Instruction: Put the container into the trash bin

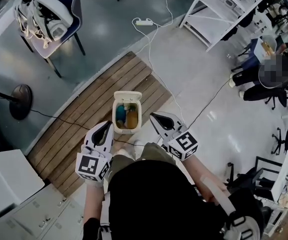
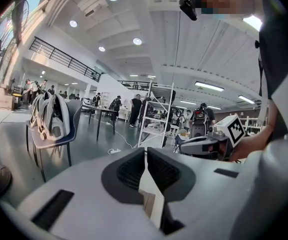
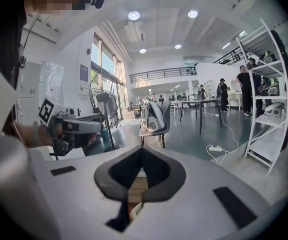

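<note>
A small cream trash bin (image 1: 126, 128) stands on the floor straight ahead of me with its lid (image 1: 127, 97) flipped open. Inside it lie a blue thing (image 1: 120, 114) and a yellowish thing (image 1: 132, 117); I cannot tell which one is the container. My left gripper (image 1: 107, 125) hovers at the bin's near left corner, shut and holding nothing. My right gripper (image 1: 153, 116) hangs just right of the bin, also shut and holding nothing. In the left gripper view the jaws (image 2: 146, 156) press together, and the right gripper view shows the same for its jaws (image 3: 142, 154).
The bin rests on a wooden slat mat (image 1: 83, 119). A blue chair (image 1: 48, 14) piled with white gear stands far left, next to a fan base (image 1: 21, 101). A power strip (image 1: 144, 22) and cables cross the floor. A white rack (image 1: 224, 9) and a seated person (image 1: 264, 81) are at right.
</note>
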Motion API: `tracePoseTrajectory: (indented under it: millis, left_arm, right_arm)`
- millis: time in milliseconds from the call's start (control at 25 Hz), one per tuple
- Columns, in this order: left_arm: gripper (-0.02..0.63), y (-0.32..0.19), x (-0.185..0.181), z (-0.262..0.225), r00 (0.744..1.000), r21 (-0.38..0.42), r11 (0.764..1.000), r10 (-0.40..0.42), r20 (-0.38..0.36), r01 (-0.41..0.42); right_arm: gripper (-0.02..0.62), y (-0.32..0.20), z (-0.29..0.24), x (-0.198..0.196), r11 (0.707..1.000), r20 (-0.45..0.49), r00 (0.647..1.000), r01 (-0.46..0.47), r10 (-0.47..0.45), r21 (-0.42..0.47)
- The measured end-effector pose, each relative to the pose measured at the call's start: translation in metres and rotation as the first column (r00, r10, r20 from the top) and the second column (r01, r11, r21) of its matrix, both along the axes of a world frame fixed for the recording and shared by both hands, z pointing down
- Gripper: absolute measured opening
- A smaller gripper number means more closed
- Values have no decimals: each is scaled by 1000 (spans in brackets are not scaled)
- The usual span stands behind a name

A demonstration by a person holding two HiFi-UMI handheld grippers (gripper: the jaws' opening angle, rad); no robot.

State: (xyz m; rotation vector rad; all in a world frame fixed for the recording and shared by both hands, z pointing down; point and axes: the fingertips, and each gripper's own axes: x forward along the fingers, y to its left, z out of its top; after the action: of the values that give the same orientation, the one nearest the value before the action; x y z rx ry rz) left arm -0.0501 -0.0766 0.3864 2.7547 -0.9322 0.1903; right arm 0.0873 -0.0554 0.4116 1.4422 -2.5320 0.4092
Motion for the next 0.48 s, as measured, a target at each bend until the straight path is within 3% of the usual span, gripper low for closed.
tracePoseTrajectory:
  millis: [480]
  left_arm:
    - [9, -2, 12, -53, 999, 96, 995, 38, -13, -36]
  right_arm:
    - [15, 5, -64, 1, 991, -4, 1000, 9, -9, 135]
